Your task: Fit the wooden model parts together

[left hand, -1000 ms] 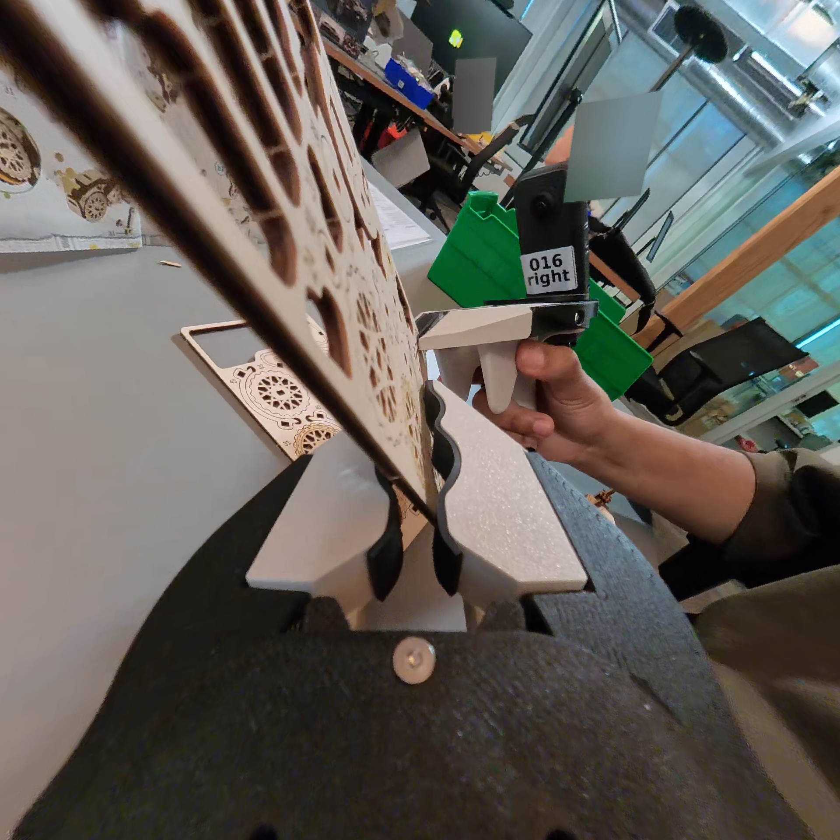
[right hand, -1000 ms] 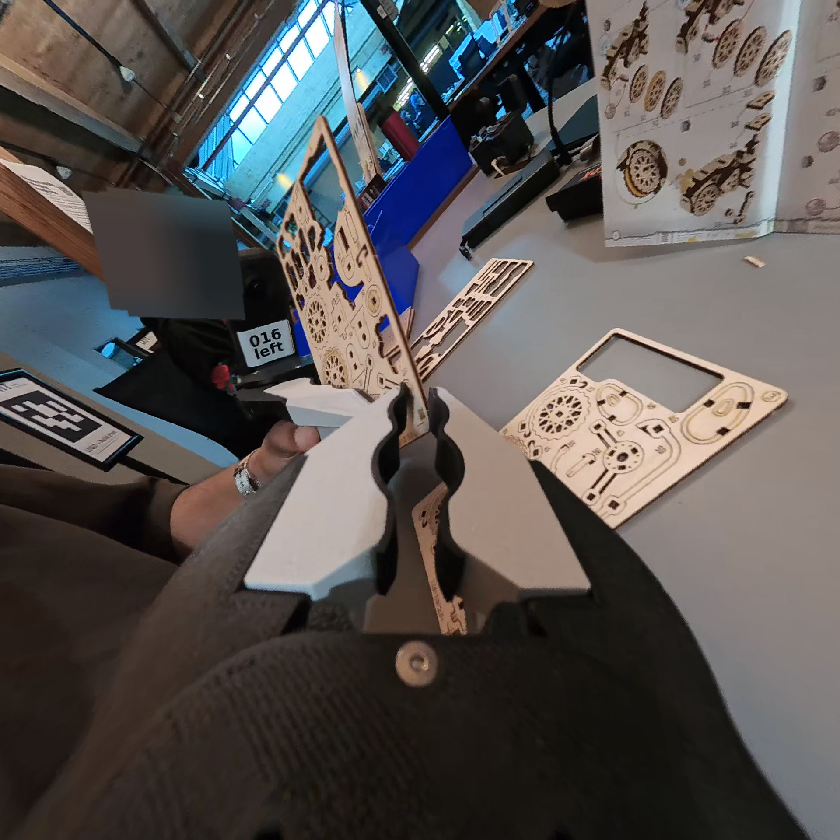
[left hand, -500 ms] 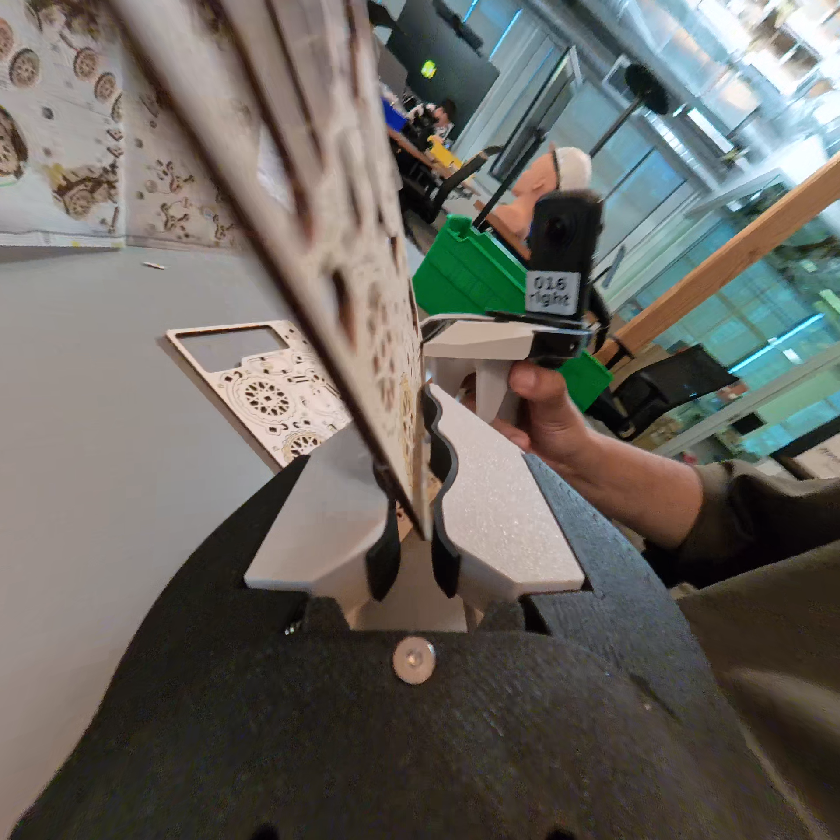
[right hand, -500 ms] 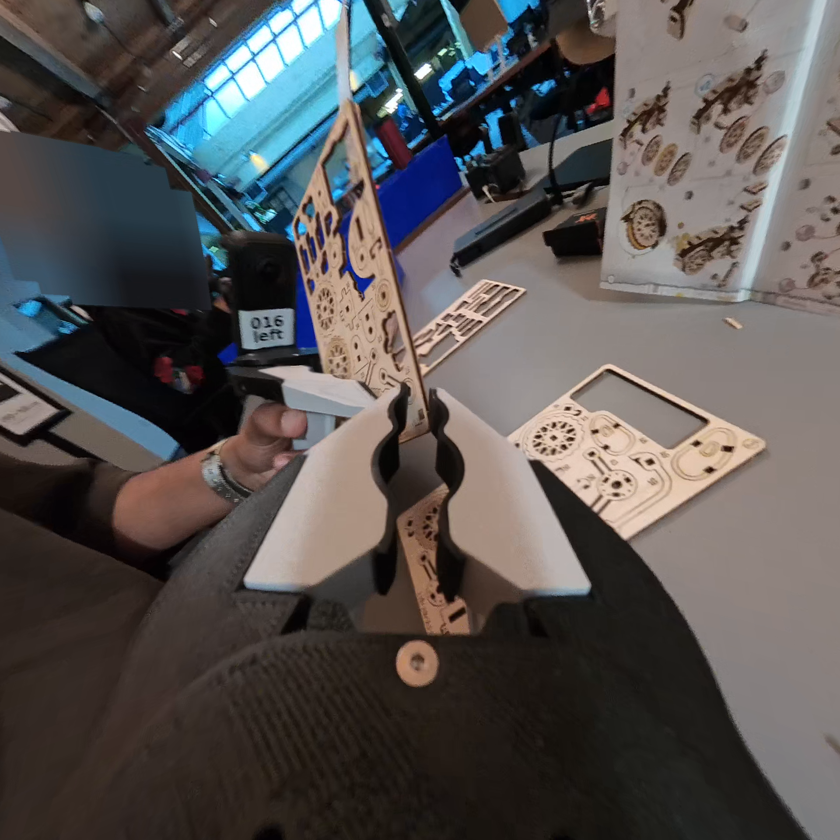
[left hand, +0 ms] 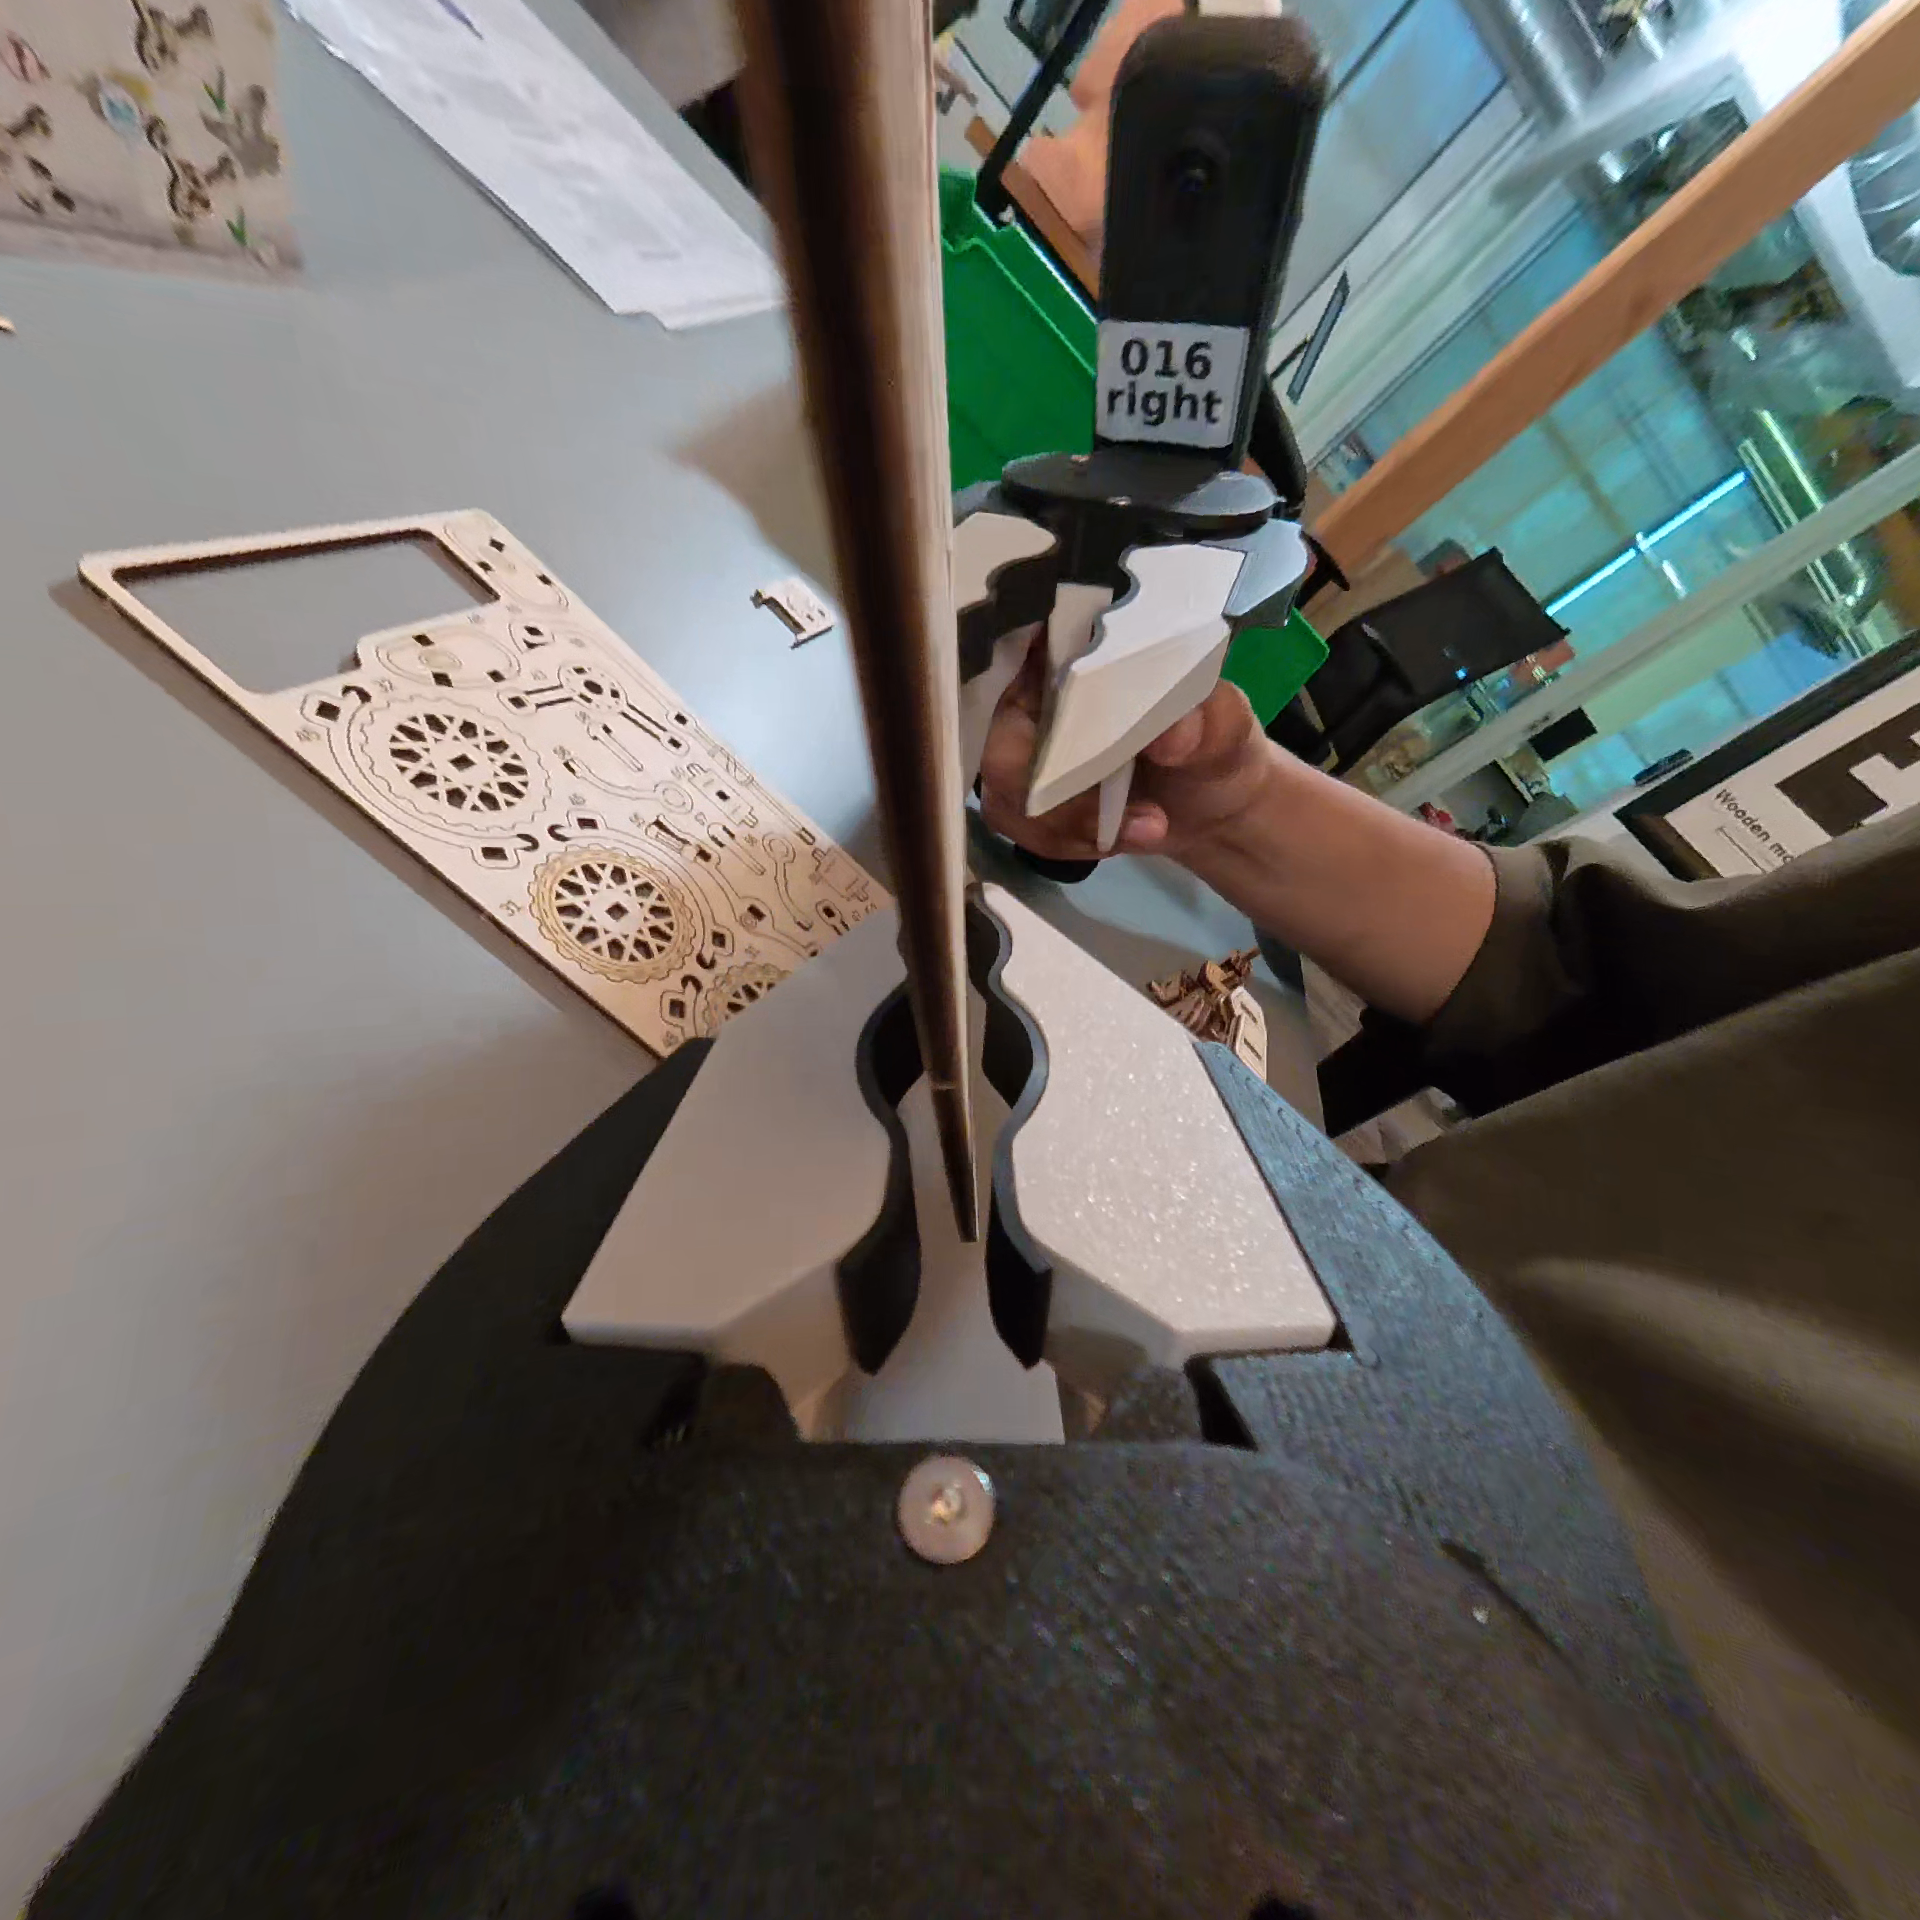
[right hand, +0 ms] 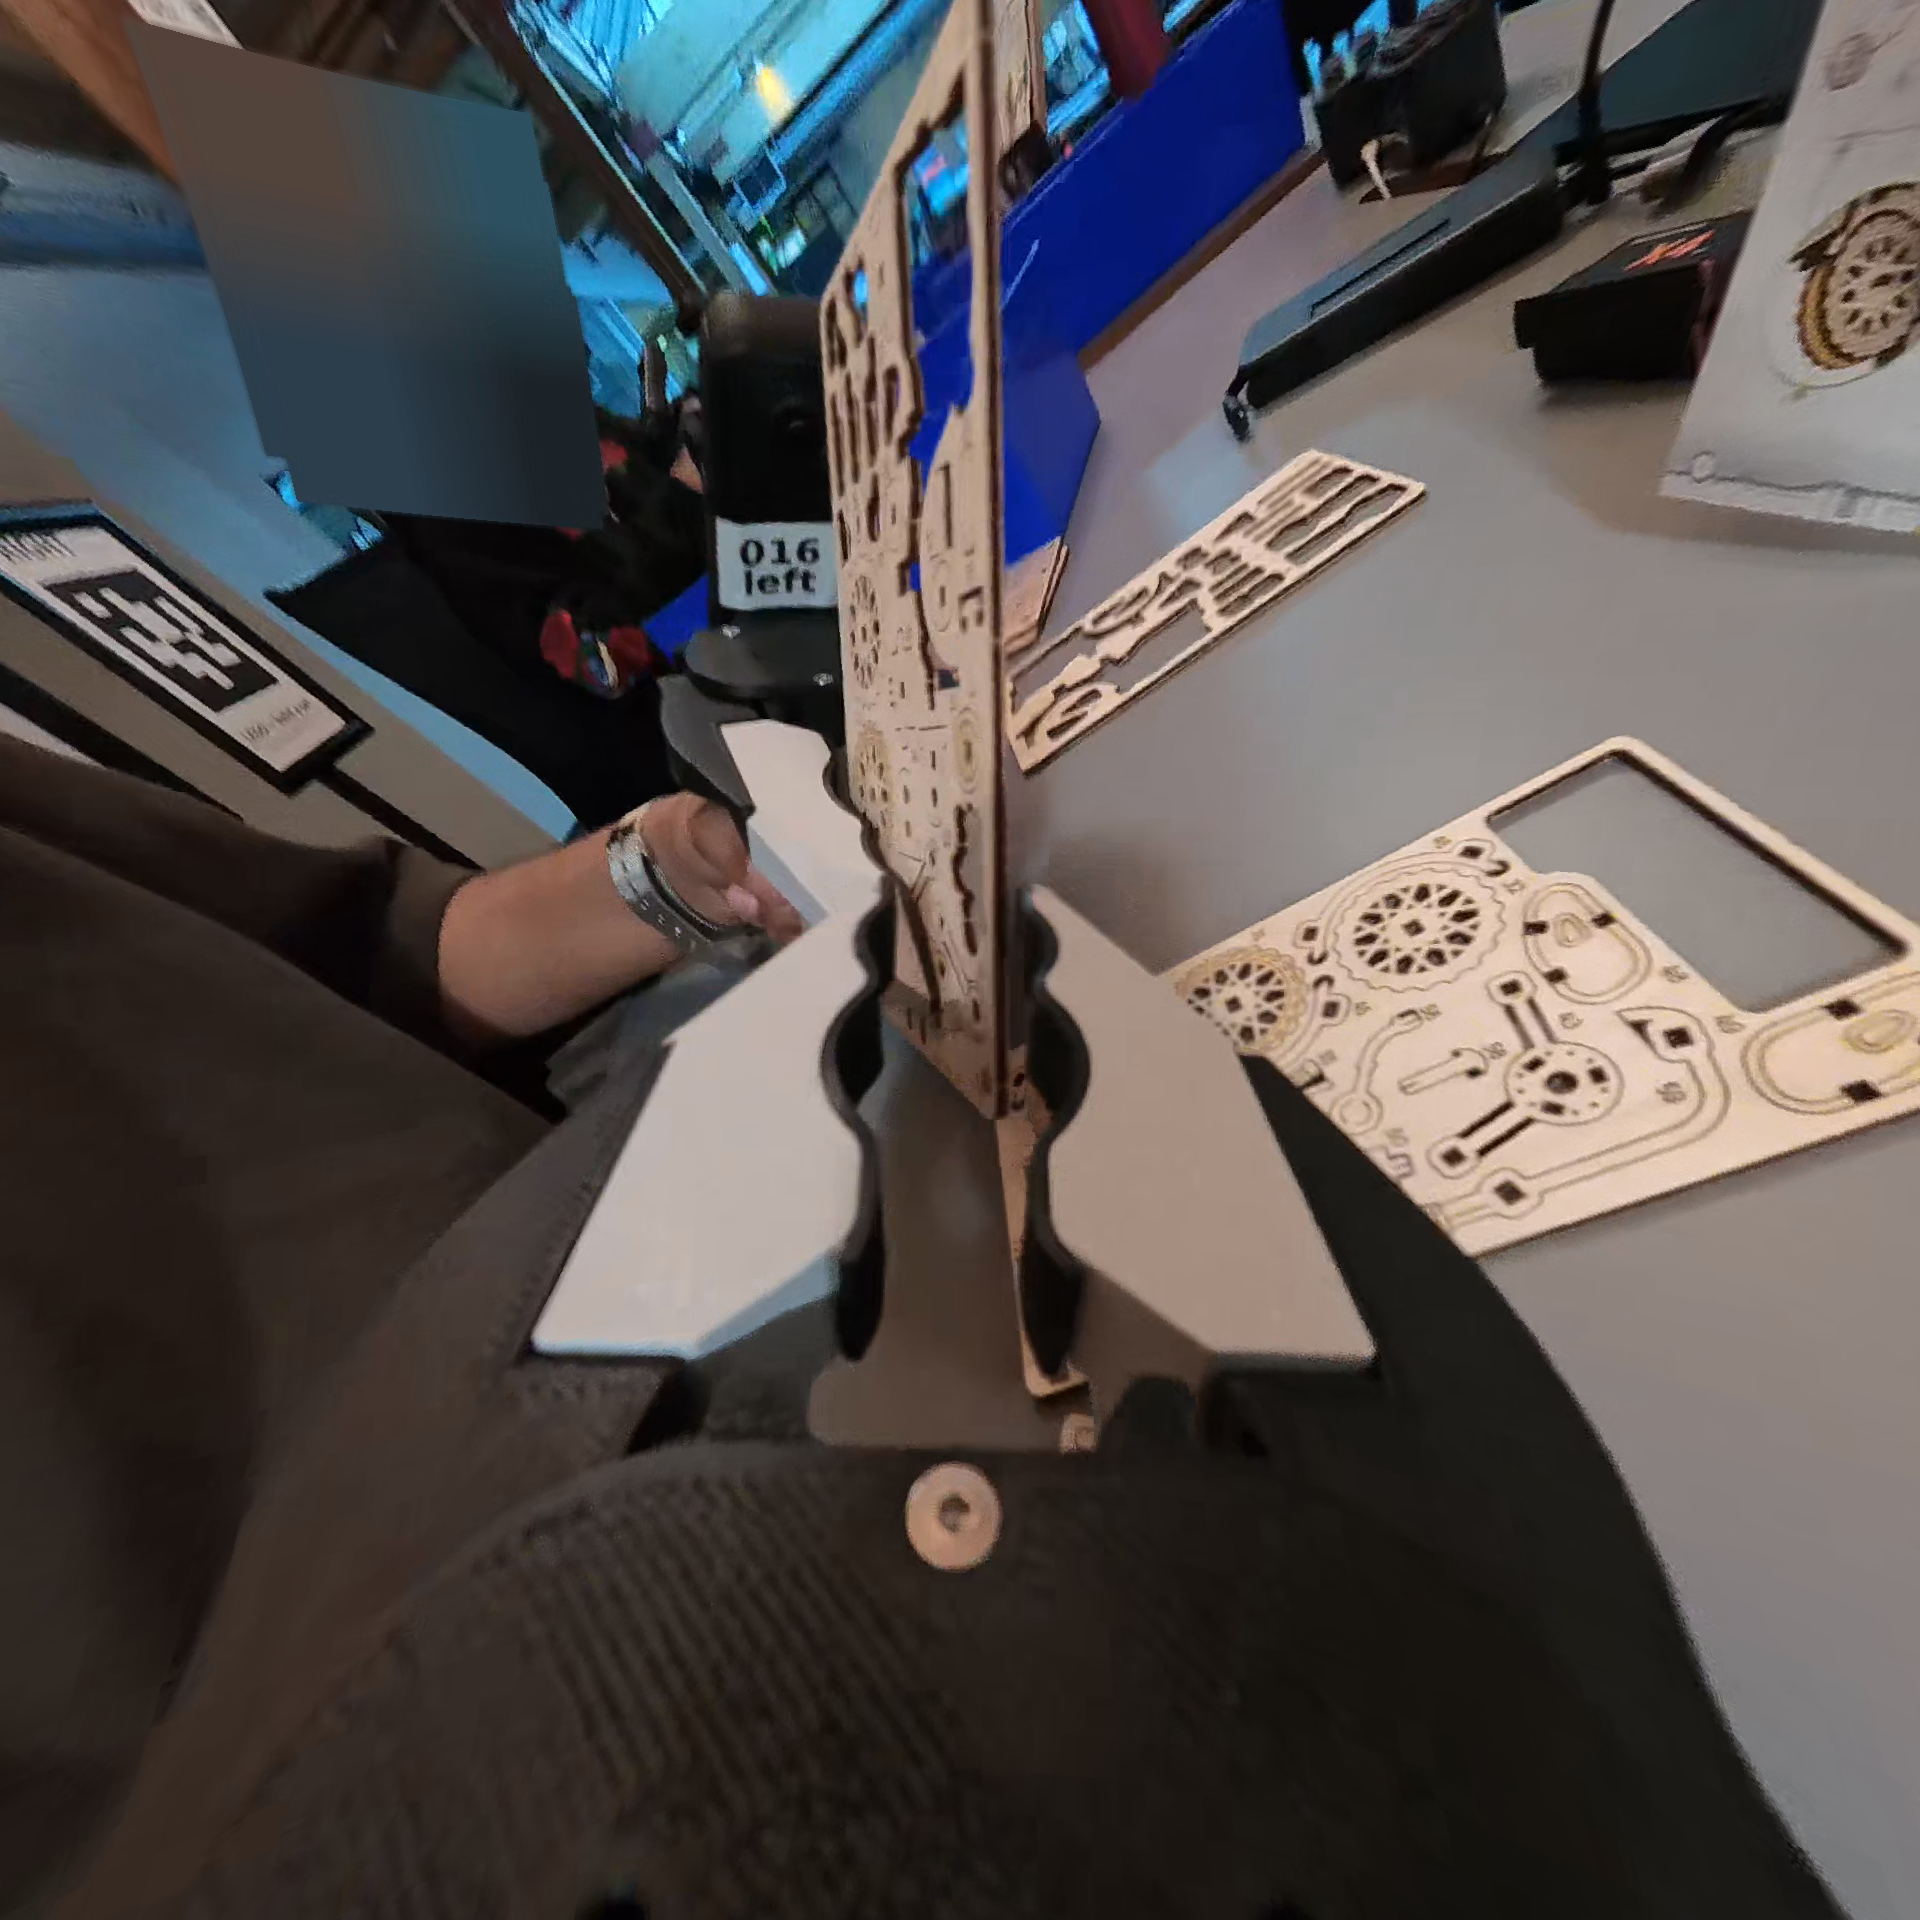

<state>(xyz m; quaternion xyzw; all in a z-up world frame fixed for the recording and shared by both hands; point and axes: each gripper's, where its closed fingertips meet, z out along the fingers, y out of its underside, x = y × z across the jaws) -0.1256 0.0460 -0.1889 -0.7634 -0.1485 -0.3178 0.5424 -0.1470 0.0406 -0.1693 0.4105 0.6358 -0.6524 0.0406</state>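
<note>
A laser-cut wooden sheet (left hand: 873, 520) stands upright over the grey table, edge-on in the left wrist view. My left gripper (left hand: 940, 956) is shut on its lower edge. In the right wrist view the same sheet (right hand: 935, 623) shows its cut-out face, with the left gripper (right hand: 842, 800) holding it from the far side. My right gripper (right hand: 956, 914) is open, jaws apart around the sheet's near lower corner, the sheet close to the right finger. It also shows in the left wrist view (left hand: 1023, 717), open beside the sheet. A strip of patterned wood (right hand: 1039, 1299) shows low in the gap.
A flat wooden sheet with wheel patterns (left hand: 468, 727) (right hand: 1558, 1018) lies on the table. A mostly emptied sheet (right hand: 1216, 592) lies farther back. An instruction sheet (right hand: 1818, 260), a black box (right hand: 1621, 301), a green bin (left hand: 997, 343) and a small loose piece (left hand: 795, 608) are around. Left and right tips are no more than a few centimetres apart.
The sheet has swung from tilted to upright and now shows edge-on to the left camera. The right gripper's jaws have opened wider around it. The left grip is unchanged.
</note>
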